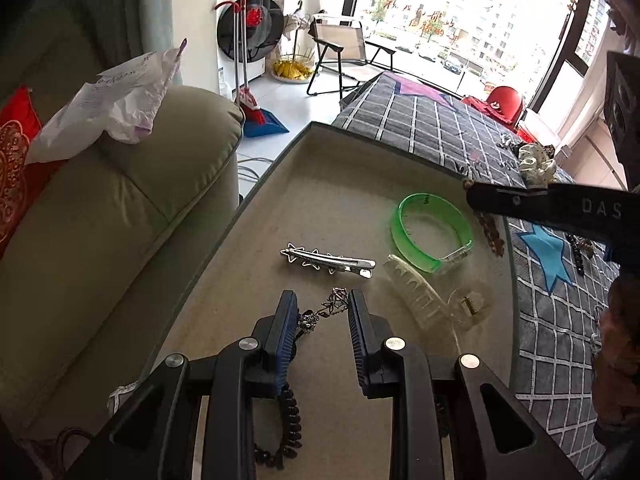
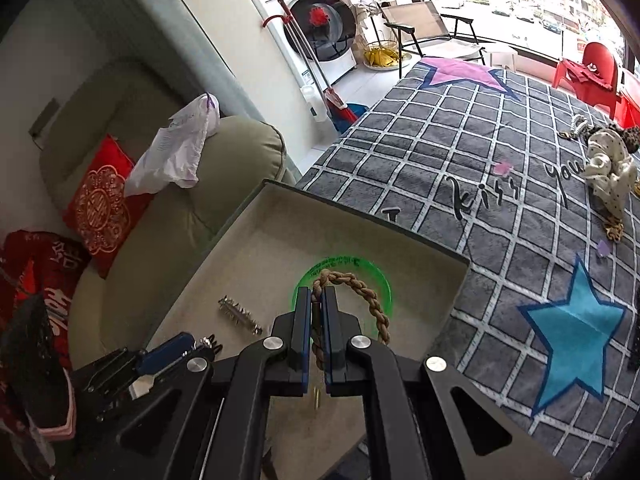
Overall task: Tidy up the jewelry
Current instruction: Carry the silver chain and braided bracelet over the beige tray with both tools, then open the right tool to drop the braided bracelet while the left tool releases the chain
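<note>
Your right gripper [image 2: 317,300] is clenched on a braided brown rope bracelet [image 2: 370,300], pinched at one end so the loop arcs out to the right of the jaws, directly over the green bangle [image 2: 386,280] lying in the tray [image 2: 360,216]. If you let go here, the rope will likely drop onto or through the bangle and the two will lie tangled — move it over bare felt first. A small brass piece shows below the jaws in the lower middle of that frame; whether it is the bracelet's clasp or something separate is hard to make out.

Your left gripper [image 1: 323,308] has its jaws only narrowly apart, with a silver chain with a filigree charm [image 1: 334,300] strung between them and a dark beaded strand [image 1: 290,412] hanging from the left pad toward the bottom of the frame. Whether the pads truly pinch the chain or it is merely draped across them, you cannot tell. If the hold is loose, the strand's weight could pull everything out, and it could snag the silver star hair clip [image 1: 330,262] just ahead or the clear claw clip [image 1: 432,300] to the right.

The beaded strand's lower end is cut off behind the gripper body, and the tray's near edge is hidden in both views.
</note>
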`<state>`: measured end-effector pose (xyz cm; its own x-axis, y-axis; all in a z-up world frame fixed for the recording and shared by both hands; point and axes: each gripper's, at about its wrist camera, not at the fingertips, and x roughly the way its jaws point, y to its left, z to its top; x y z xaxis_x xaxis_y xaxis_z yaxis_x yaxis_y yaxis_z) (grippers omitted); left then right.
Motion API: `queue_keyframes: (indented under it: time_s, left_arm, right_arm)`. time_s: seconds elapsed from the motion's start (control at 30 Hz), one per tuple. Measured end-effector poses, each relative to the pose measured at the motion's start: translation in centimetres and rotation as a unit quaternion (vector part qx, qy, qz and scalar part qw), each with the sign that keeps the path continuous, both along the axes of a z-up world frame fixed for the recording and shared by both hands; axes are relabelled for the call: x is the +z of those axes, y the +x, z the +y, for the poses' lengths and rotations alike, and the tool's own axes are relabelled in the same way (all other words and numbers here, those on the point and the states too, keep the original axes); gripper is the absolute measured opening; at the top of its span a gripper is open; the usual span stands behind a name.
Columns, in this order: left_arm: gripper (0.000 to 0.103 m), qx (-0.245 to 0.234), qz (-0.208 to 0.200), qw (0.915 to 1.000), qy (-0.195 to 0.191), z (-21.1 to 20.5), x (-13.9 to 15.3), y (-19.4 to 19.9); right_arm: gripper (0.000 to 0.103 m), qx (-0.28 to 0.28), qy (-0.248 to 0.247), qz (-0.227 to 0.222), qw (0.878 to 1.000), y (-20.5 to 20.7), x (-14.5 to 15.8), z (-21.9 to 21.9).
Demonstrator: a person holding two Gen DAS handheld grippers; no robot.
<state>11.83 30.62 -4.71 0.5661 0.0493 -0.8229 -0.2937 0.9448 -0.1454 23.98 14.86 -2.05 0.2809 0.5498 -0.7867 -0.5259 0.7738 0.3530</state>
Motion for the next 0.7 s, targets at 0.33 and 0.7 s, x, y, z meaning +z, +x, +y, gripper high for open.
queue_keyframes:
  time_s: [0.33,0.7]
  left_arm:
    - [0.028,0.004,0.018,0.9998,0.0,0.1,-1.1,0.5]
    - [0.029,0.002,0.023,0.9997,0.007,-0.2,-1.2,0.6]
  right_arm:
    - [0.005,0.01,-0.021,0.0,1.0,0.7,-1.9,2.0]
    - [0.006,0.01,-0.032,0.017,0.999,1.1,-3.6,2.4]
